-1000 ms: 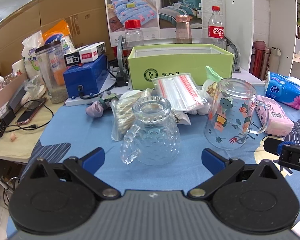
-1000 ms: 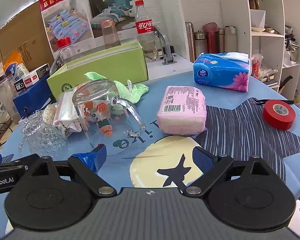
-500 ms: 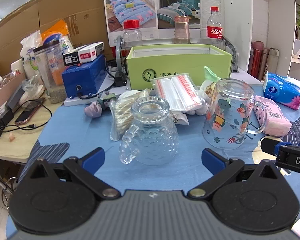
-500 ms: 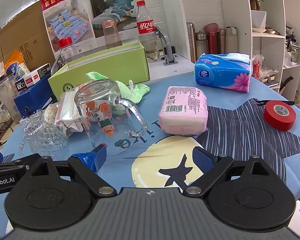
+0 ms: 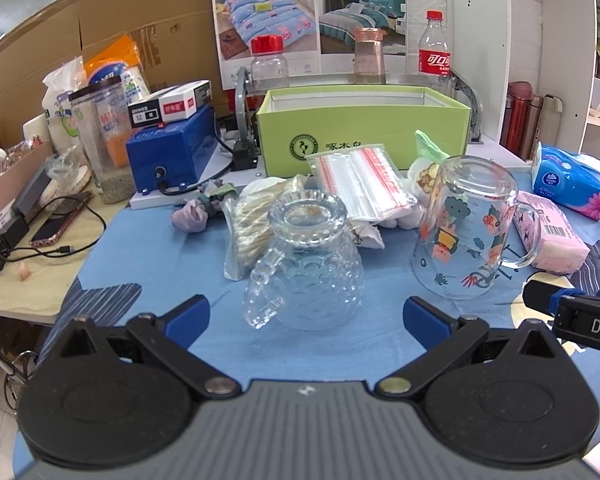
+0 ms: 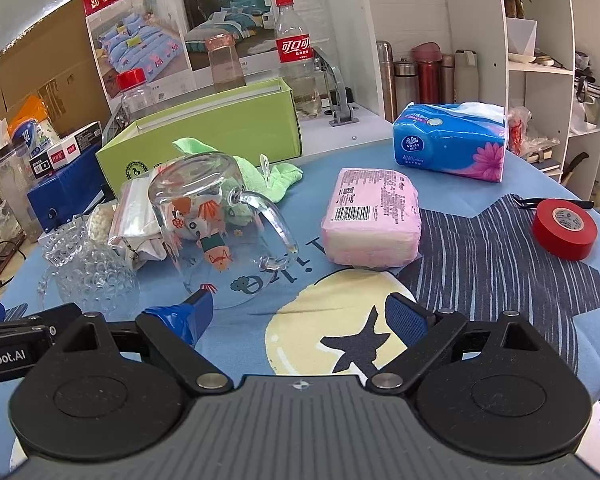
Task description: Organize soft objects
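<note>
2 upturned glass mugs (image 5: pixel 312 264) (image 5: pixel 470 232) are set mid-counter. A red tape roll (image 6: pixel 565 229) is seen near the right edge, a cola bottle (image 6: pixel 294 48) at the back edge.

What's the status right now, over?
Both grippers, left and right, open, empty. Pink tissue pack untouched on the cloth. Two upturned glass mugs nearby.
</note>
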The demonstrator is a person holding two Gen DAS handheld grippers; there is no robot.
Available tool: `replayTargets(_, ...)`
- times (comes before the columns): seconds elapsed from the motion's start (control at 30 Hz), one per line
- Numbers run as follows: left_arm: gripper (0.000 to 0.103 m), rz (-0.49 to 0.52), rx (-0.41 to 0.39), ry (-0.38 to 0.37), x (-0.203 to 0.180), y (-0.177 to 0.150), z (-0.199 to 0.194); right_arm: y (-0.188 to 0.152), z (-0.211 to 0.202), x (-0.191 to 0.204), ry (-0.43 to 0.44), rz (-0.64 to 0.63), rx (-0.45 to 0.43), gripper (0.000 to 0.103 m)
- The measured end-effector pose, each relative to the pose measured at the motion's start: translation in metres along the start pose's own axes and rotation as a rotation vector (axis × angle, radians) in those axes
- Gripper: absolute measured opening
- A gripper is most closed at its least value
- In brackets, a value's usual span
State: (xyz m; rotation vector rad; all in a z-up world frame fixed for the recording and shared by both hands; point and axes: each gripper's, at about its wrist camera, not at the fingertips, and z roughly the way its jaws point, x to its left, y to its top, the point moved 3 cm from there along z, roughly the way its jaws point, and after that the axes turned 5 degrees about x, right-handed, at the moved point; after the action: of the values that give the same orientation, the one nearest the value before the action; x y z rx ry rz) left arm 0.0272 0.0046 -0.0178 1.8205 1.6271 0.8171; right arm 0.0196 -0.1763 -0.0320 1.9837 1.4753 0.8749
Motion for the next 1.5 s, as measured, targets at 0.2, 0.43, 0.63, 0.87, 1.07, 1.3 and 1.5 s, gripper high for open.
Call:
replayTargets(0.2,0.102,-0.031,-0.016,0.093,0.051,0.016,-0.016,0.005,-0.009,-0.010,-0.030,-0.040,0.013,0.080)
replayTargets(0.43,0.102,-0.145,0.005,0.167,0.119,0.086,0.019,0.030,-0.028,-0.033,-0.056,-0.062,-0.023,0.080)
replayTargets(0.63,0.102,-0.206,0.188,0.127,0.130,0.132,0.127,0.053,-0.016,-0.056,-0.080,0.020,-0.044,0.080)
replayTargets(0.87,0.102,-0.237,0.341,0.159,0.137,0.128,0.202,0.061,0.011,-0.068,-0.107,0.032,0.018,0.080)
replayTargets(1.07,0.102,-0.266,0.340,0.191,0.165,0.085,0.172,0.072,0.024,-0.081,-0.127,0.040,0.024,0.080)
replayTargets(1.3,0.102,-0.279,0.235,0.204,0.167,0.076,0.128,0.085,0.048,-0.058,-0.043,-0.007,0.047,0.080)
replayTargets(1.5,0.102,-0.244,0.196,0.245,0.167,0.083,0.124,0.097,0.087,-0.048,-0.121,-0.078,0.104,0.080)
